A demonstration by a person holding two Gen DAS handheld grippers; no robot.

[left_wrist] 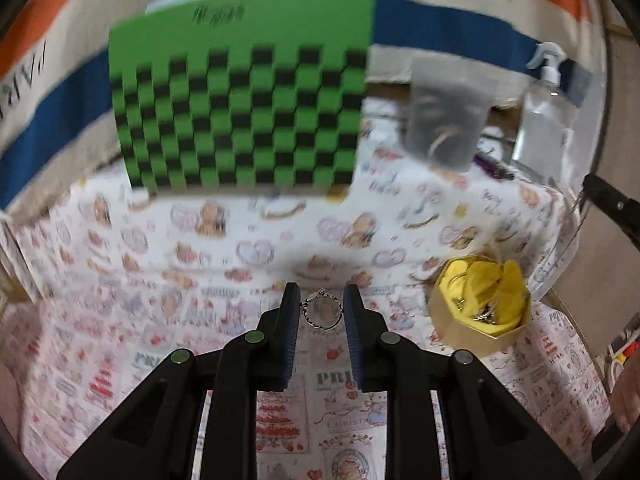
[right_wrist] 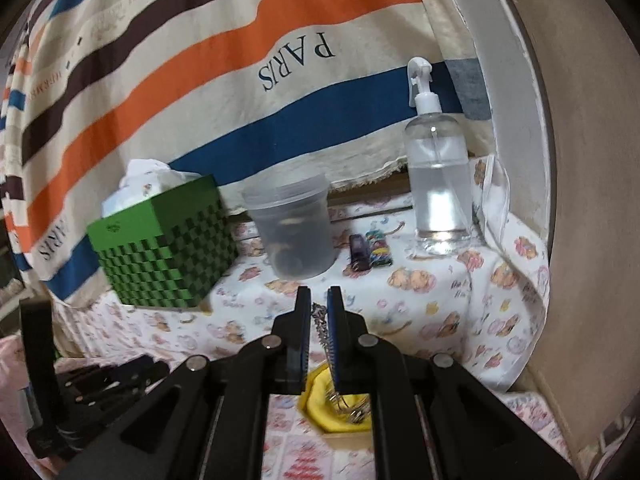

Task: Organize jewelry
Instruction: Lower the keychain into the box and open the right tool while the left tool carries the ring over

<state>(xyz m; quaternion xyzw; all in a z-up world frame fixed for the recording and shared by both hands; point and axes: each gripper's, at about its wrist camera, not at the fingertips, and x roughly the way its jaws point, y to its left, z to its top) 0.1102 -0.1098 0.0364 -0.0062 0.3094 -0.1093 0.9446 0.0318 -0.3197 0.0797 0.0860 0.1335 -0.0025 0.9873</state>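
In the left wrist view my left gripper point(left_wrist: 322, 300) is open over the printed cloth, with a silver ring point(left_wrist: 322, 311) lying between its fingertips, not clamped. A gold box with yellow lining point(left_wrist: 480, 300) holds more jewelry to the right. In the right wrist view my right gripper point(right_wrist: 319, 300) is nearly closed on a silver chain point(right_wrist: 321, 326) that hangs down between its fingers above the yellow-lined box point(right_wrist: 320, 402). A clear plastic cup point(right_wrist: 292, 228) stands ahead with something faint inside.
A green checkered box point(left_wrist: 240, 92) point(right_wrist: 164, 248) stands at the back left. A clear spray bottle point(right_wrist: 438, 176) point(left_wrist: 544, 120) stands at the back right. Small hair clips point(right_wrist: 370, 250) lie beside the cup. A striped cloth hangs behind.
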